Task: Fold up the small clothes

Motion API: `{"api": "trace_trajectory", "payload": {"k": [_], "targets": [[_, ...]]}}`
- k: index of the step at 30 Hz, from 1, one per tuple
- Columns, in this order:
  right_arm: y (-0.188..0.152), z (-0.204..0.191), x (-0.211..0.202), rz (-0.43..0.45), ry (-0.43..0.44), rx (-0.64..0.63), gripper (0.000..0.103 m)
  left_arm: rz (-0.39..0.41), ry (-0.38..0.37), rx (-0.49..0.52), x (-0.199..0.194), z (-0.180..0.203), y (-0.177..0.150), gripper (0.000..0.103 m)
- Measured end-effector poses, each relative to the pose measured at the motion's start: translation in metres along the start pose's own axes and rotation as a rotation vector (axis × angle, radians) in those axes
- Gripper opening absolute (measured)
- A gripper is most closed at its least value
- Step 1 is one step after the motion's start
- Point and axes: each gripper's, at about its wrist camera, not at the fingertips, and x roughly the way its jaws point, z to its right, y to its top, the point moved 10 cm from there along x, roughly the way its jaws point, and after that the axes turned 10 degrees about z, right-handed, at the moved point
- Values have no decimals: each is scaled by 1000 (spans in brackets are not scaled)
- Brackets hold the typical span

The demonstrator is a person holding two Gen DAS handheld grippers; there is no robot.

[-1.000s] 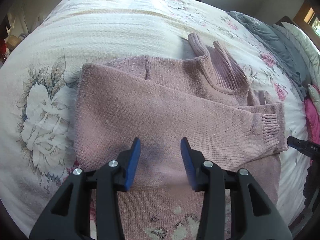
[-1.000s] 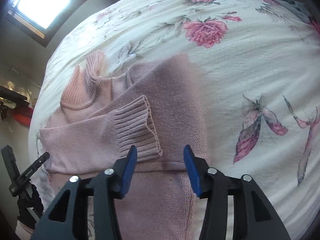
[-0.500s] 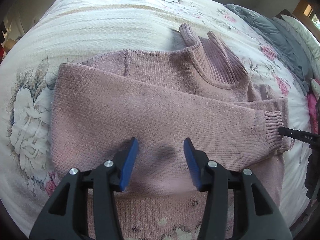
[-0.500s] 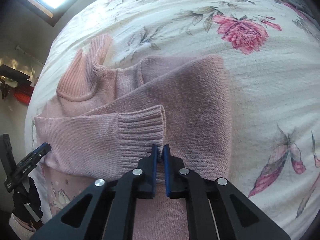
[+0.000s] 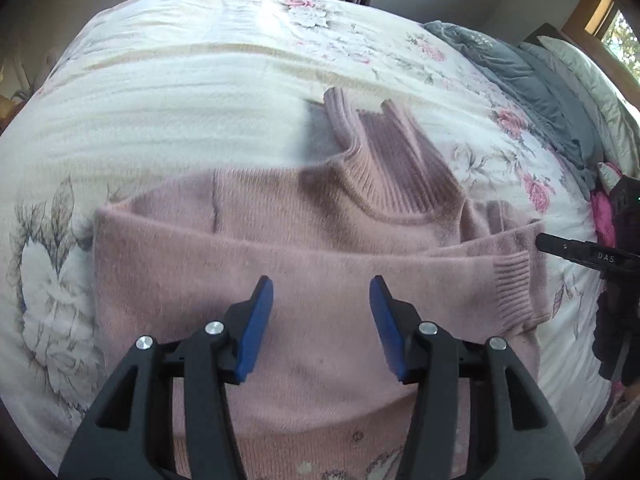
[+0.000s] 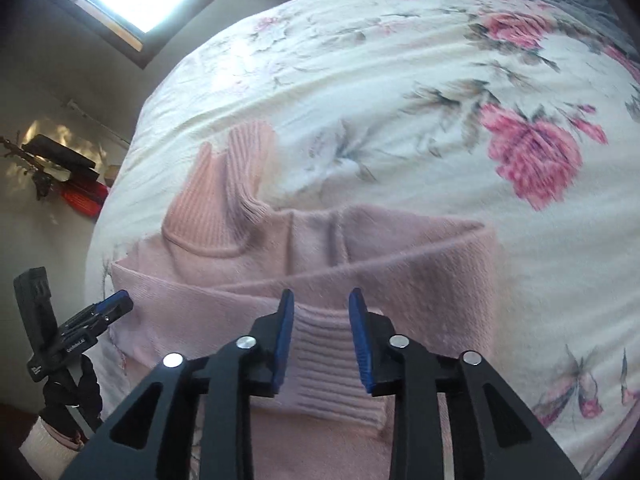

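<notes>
The left gripper (image 5: 321, 292)'s blue-padded fingers (image 5: 256, 322) stand wide apart with nothing between them, hanging just above the pink sweater (image 5: 312, 248), which lies flat on the flowered bedspread (image 5: 180, 92). Ahead of those fingers a sleeve is folded straight across the chest, and beyond it the ribbed collar (image 5: 384, 160) stands up a little from the cover. Off to the right of the fingers the sleeve's ribbed cuff (image 5: 514, 292) ends near the sweater's side edge, and the black tip of the right gripper (image 5: 560, 246) sits just beside it. From the right wrist view, the right gripper (image 6: 322, 306) has its fingers (image 6: 360, 344) partly spread, one on each side of that ribbed cuff (image 6: 324, 356); I cannot tell whether the pads touch the knit. A grey blanket (image 5: 520, 76) lies bunched far past the collar, to the right.
</notes>
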Motion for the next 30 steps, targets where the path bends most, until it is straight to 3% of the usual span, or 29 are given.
{"api": "trace_trajectory", "payload": {"k": [6, 12, 21, 23, 24, 26, 30], "targets": [[55, -54, 53, -21, 96, -29, 62, 15, -20, -20, 41, 13, 63, 51], [81, -68, 108, -92, 109, 16, 64, -38, -8, -13, 91, 21, 93, 52], [89, -70, 156, -172, 78, 64, 66, -136, -1, 38, 141, 29, 90, 52], [88, -72, 161, -178, 61, 39, 46, -133, 13, 37, 146, 28, 92, 44], [87, -74, 162, -177, 60, 19, 26, -132, 11, 32, 147, 27, 94, 40], [88, -78, 157, -154, 72, -4, 20, -126, -26, 6, 145, 28, 97, 15], [87, -91, 120, -68, 125, -76, 15, -64, -105, -12, 121, 34, 105, 9]]}}
